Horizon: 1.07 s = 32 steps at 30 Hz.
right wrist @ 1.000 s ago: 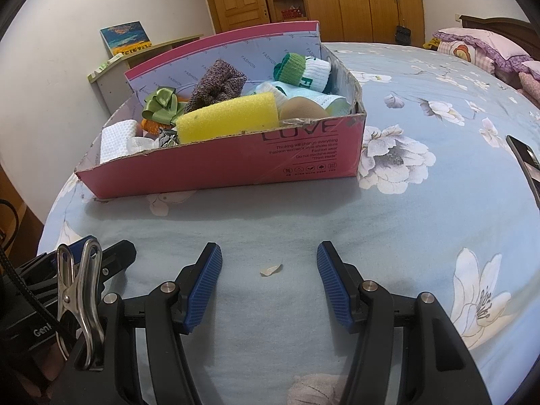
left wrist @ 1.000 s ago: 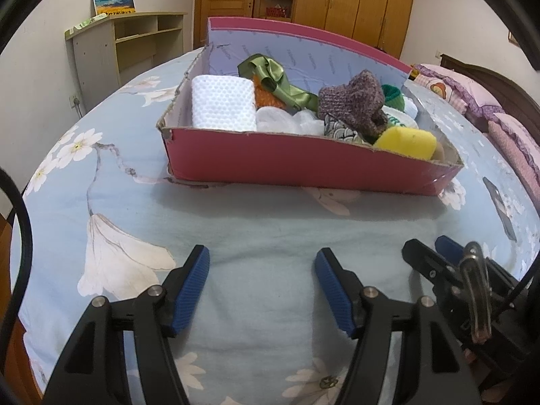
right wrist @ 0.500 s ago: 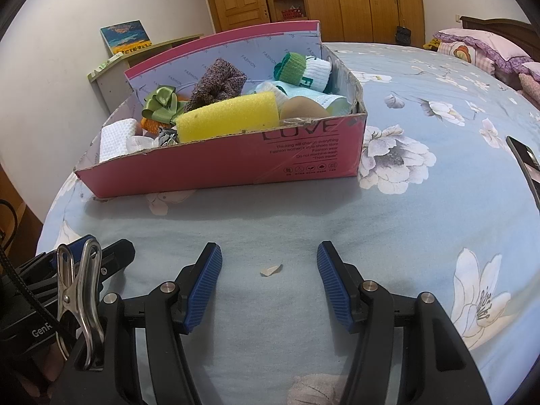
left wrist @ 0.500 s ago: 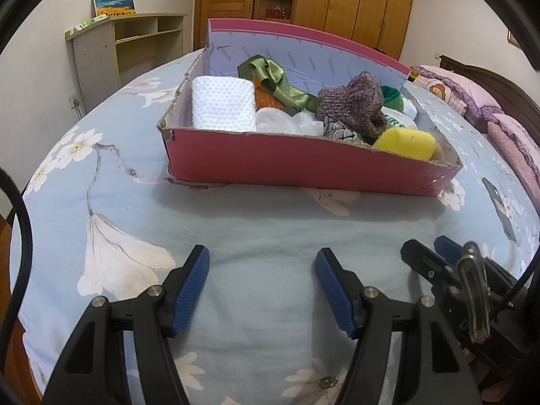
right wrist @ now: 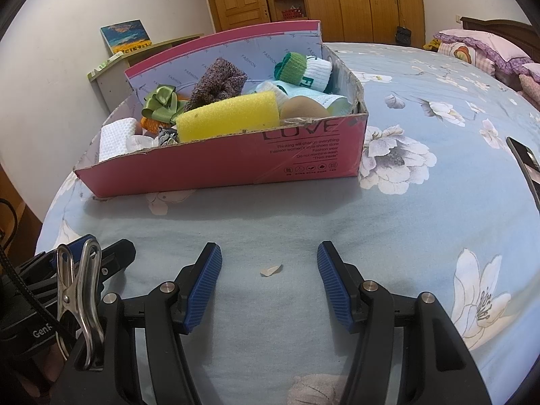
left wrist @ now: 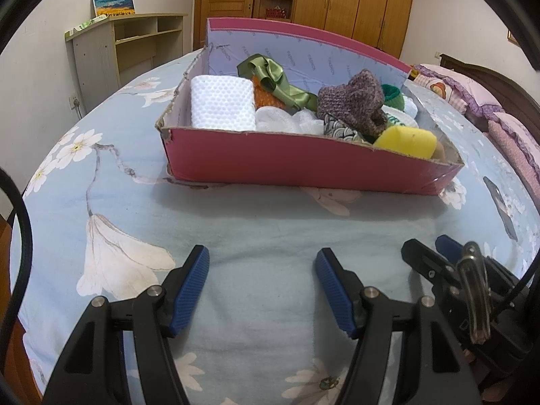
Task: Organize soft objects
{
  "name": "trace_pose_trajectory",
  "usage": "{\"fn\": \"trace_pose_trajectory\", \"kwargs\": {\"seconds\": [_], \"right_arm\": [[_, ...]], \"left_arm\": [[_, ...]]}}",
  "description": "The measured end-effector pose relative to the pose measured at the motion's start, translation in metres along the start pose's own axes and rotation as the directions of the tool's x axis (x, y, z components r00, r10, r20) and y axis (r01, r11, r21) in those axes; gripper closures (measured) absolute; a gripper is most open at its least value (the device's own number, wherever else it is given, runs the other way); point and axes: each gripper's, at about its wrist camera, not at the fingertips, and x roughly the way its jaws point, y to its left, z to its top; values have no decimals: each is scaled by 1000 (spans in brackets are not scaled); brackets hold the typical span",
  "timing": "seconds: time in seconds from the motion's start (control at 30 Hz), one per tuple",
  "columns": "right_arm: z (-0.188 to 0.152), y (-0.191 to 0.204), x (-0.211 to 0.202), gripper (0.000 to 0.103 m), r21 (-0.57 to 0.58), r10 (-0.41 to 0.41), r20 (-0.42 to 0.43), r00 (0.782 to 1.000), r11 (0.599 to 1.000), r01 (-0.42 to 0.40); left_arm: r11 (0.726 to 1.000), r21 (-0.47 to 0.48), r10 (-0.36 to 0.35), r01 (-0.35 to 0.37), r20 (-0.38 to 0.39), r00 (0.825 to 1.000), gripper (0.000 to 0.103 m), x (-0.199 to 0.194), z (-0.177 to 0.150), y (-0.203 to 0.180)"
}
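Blue bedding with big white flowers (left wrist: pixel 111 256) covers the bed I am working over, and brown closet doors (left wrist: pixel 354 0) stand at the back of the room.

From my left wrist camera, I see the pink box (left wrist: pixel 270 165) sitting on the bed. All the soft things are inside the box. At its left end is a white bumpy cloth (left wrist: pixel 221 106). Behind that cloth lies a green ribbon bow (left wrist: pixel 280 79). Near the middle of the box sits a purple knit piece (left wrist: pixel 352 104). At the right end of the box is a yellow sponge (left wrist: pixel 406 140). My left gripper (left wrist: pixel 261 270) hangs over bare bedding, well in front of the box. Its blue pads (left wrist: pixel 190 287) are wide apart and nothing is between them. My other gripper shows to the right of the box, low in the corner.

From my right wrist camera, the pink box (right wrist: pixel 219 165) is ahead and a bit to the left. The yellow sponge (right wrist: pixel 229 118) leans on the front wall of the box. A green and white sock (right wrist: pixel 303 69) is at the back right corner of the box. My right gripper (right wrist: pixel 268 263) is over the bedding, well in front of the box. Its blue pads (right wrist: pixel 204 290) are apart and hold nothing. A tiny pale scrap (right wrist: pixel 271 270) lies on the bedding between them. A silver clip (right wrist: pixel 79 290) sits to the left, much nearer to me than the box.
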Motion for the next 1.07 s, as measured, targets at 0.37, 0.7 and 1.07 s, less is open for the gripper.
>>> {"fn": "trace_pose_trajectory", "kwargs": {"seconds": [0.37, 0.7, 1.07], "right_arm": [[0, 3, 3, 36, -22, -5, -1, 1000, 1000, 5], [1, 6, 3, 36, -30, -15, -5, 1000, 999, 15], [4, 9, 4, 36, -37, -24, -13, 1000, 999, 24]], "left_arm": [[1000, 11, 13, -13, -4, 1000, 32, 3, 1, -4], [1000, 14, 18, -18, 8, 1000, 32, 1, -1, -5], [1000, -10, 20, -20, 16, 1000, 32, -4, -3, -1]]}}
